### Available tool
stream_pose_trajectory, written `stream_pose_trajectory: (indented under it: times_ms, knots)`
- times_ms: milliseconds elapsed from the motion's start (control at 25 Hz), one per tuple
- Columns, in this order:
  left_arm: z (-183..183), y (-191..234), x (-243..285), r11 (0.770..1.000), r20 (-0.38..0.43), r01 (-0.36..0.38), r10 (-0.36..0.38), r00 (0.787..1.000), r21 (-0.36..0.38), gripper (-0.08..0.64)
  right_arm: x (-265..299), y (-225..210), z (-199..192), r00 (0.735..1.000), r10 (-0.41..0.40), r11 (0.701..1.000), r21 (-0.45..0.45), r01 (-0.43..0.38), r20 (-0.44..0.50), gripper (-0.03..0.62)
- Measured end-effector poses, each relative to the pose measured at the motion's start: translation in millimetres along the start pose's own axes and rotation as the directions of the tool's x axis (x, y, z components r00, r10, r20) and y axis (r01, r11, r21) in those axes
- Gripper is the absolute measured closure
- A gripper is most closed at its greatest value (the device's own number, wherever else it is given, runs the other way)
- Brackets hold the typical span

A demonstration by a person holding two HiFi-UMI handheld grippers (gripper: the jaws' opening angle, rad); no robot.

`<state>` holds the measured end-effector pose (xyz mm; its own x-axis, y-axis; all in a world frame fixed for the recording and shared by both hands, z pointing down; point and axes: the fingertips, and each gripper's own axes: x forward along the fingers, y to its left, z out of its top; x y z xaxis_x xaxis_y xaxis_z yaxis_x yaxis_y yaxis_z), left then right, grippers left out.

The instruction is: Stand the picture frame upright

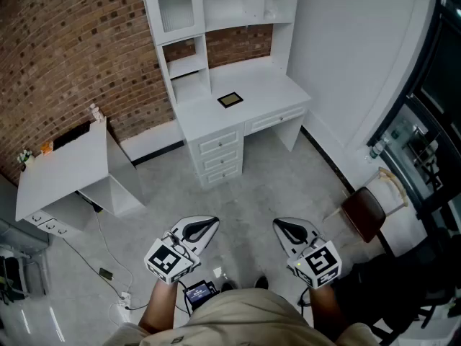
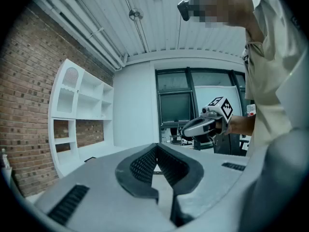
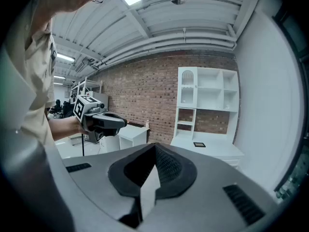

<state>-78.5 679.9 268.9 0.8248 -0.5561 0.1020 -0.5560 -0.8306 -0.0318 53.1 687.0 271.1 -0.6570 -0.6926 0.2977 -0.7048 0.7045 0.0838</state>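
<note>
Left hand-held gripper: held low in front of the person's body, forearm bent, jaws together on nothing, nose aimed forward and slightly inward.

Right hand-held gripper: level with the left one and apart from it, jaws closed and empty, nose aimed forward and slightly inward.

Picture frame: well ahead of both hand-held grippers, roughly between their lines, lying flat and face up on the white surface. Its edges sit skewed to the surface's front edge. It looks near-square, so the long axis cannot be told.
</note>
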Motion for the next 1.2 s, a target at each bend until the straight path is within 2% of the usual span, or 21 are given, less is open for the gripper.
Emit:
stream_pose_trajectory:
  times_ms: [360,680,1040,1200]
  knots:
    - [-11,34,-11,1.0,0.002,0.0,0.0,1.0,0.001,0.552,33,3,4,1.0,-0.02,1.0,-0.008,0.02,-0.003,0.589]
    - [-18,59,2,1.0,-0.002,0.022,-0.022,1.0,-0.017,0.553,60,-12,13,1.0,-0.02,0.999,0.033,0.019,0.024,0.589]
    - [-22,100,64,1.0,-0.025,0.012,-0.013,1.0,-0.02,0.552,92,-92,8,0.999,-0.033,0.998,0.045,0.031,0.025,0.589]
    - [-20,129,114,1.0,-0.051,-0.008,0.007,0.999,-0.012,0.552,112,-146,7,0.999,-0.014,0.998,0.054,0.012,0.038,0.589]
